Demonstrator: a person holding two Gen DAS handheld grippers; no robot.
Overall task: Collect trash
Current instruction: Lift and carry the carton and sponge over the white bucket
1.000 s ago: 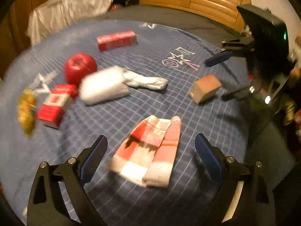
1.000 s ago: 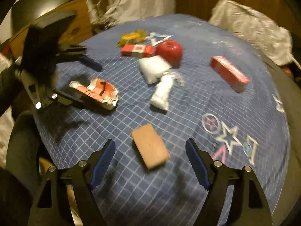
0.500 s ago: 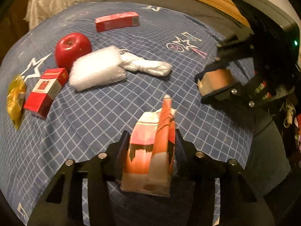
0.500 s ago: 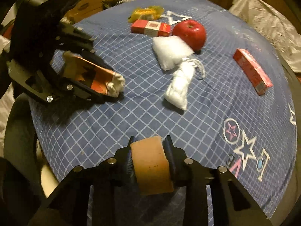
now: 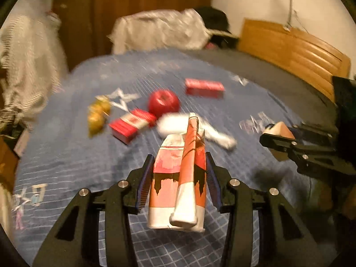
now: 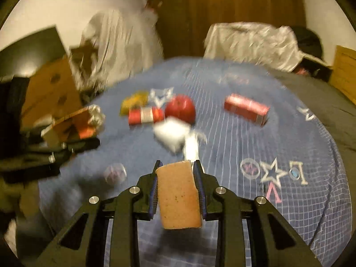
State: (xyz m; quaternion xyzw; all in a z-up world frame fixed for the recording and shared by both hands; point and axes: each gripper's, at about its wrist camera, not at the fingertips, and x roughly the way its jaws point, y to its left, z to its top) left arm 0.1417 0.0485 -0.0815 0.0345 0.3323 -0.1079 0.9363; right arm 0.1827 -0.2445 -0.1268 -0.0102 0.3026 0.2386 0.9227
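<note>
Left gripper point(image 5: 178, 178) jaws clenched on a crushed carton point(image 5: 178, 182); right gripper point(image 6: 176, 189) jaws clenched on a brown sponge point(image 6: 179, 198). Both lifted clear of the blue checked bed point(image 6: 300, 155), higher than half a second ago and tilted toward the room. Left behind on the cover: apple point(image 5: 164, 102), two red boxes point(image 5: 132, 126) point(image 5: 204, 86), white wad point(image 5: 178, 124), yellow wrapper point(image 5: 98, 115). Beyond, wooden headboard point(image 5: 293, 51), dark wardrobe point(image 6: 233, 6), draped clothes point(image 6: 251, 37). Bare cover near the foot edge.
</note>
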